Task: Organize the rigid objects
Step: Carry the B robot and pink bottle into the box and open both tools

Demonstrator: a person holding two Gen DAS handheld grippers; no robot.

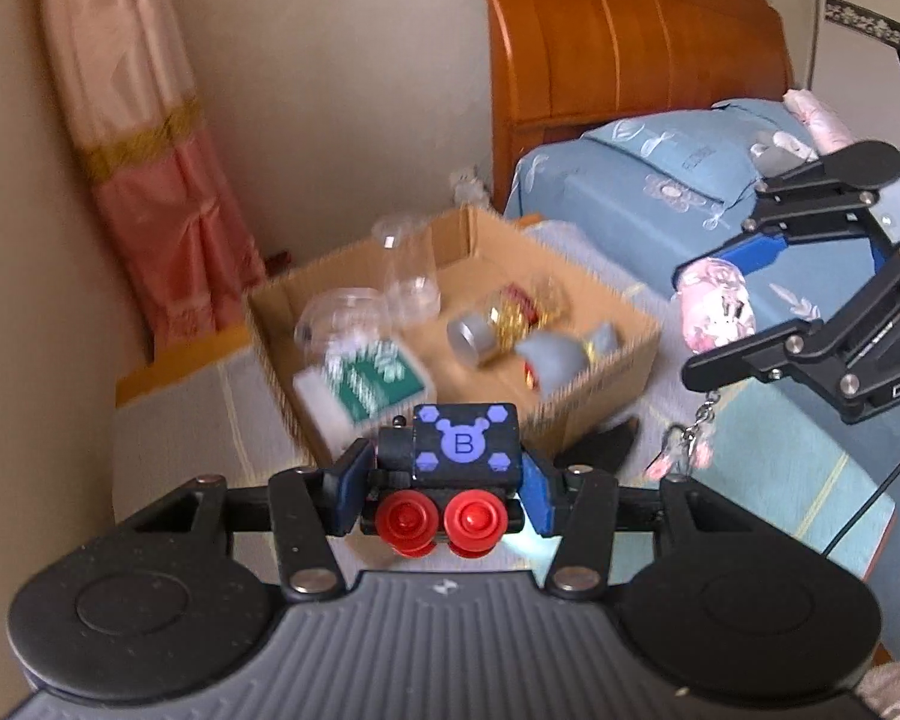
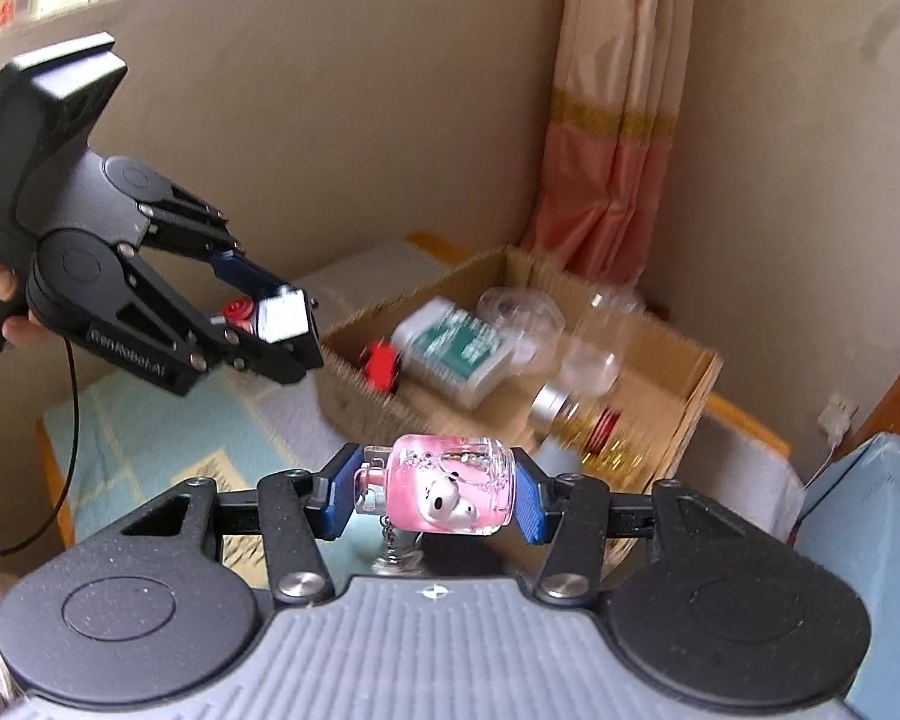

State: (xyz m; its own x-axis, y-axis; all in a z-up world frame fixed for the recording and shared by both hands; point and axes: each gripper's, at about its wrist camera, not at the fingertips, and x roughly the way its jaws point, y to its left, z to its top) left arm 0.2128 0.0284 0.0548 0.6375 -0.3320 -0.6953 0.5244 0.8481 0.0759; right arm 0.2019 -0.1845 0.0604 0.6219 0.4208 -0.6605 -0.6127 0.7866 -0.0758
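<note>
In the left wrist view the left claw (image 1: 441, 489) is clamped on a black toy train block (image 1: 456, 462) with a purple "B" face and red wheels, carried in the air just short of the cardboard box (image 1: 624, 354), which lies toward 12 o'clock and already holds clear jars, a green-and-white carton and gold-and-red pieces. At 3 o'clock the right claw (image 1: 717, 312) grips a pink keychain charm (image 1: 717, 306). To do this well, I judge each claw should cross the near rim, sink low over a bare patch of the box floor and only then let go, one claw at a time so they do not collide. In the right wrist view the right claw (image 2: 432, 501) is closed on the pink charm (image 2: 444, 495), its chain dangling below; the box (image 2: 699, 384) sits toward 1 o'clock and the left claw (image 2: 270, 324) hovers at 10 o'clock, beside the box's near-left rim.
</note>
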